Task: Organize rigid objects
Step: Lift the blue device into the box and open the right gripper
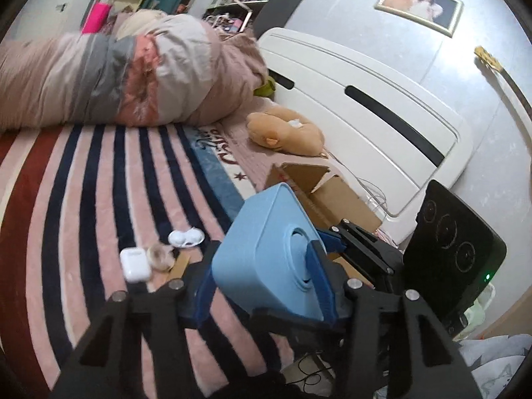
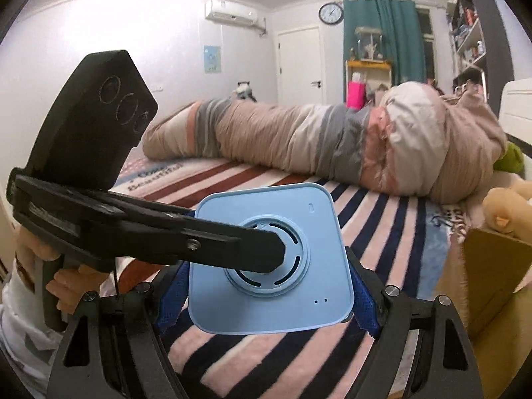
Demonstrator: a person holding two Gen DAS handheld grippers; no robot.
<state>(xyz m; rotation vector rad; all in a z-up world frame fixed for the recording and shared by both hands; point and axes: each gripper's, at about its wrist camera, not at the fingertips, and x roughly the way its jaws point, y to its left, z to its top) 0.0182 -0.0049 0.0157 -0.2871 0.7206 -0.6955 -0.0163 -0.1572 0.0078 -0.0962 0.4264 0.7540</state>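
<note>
A light blue square box-shaped device (image 1: 266, 256) with a round raised base is held in the air over the striped bed. My left gripper (image 1: 262, 286) is shut on it, blue pads on its sides. In the right wrist view the same device (image 2: 269, 262) sits between my right gripper's (image 2: 266, 302) blue fingers (image 2: 362, 299), which press its two sides; the left gripper's arm (image 2: 149, 229) reaches across its front. A white earbud case (image 1: 134, 263), a small round tan item (image 1: 159, 256) and a white lens case (image 1: 186, 238) lie on the blanket.
An open cardboard box (image 1: 329, 193) stands on the bed at the right, also in the right wrist view (image 2: 492, 286). A plush toy (image 1: 286, 129), a rolled duvet (image 1: 133, 73) and the white headboard (image 1: 382, 106) lie beyond.
</note>
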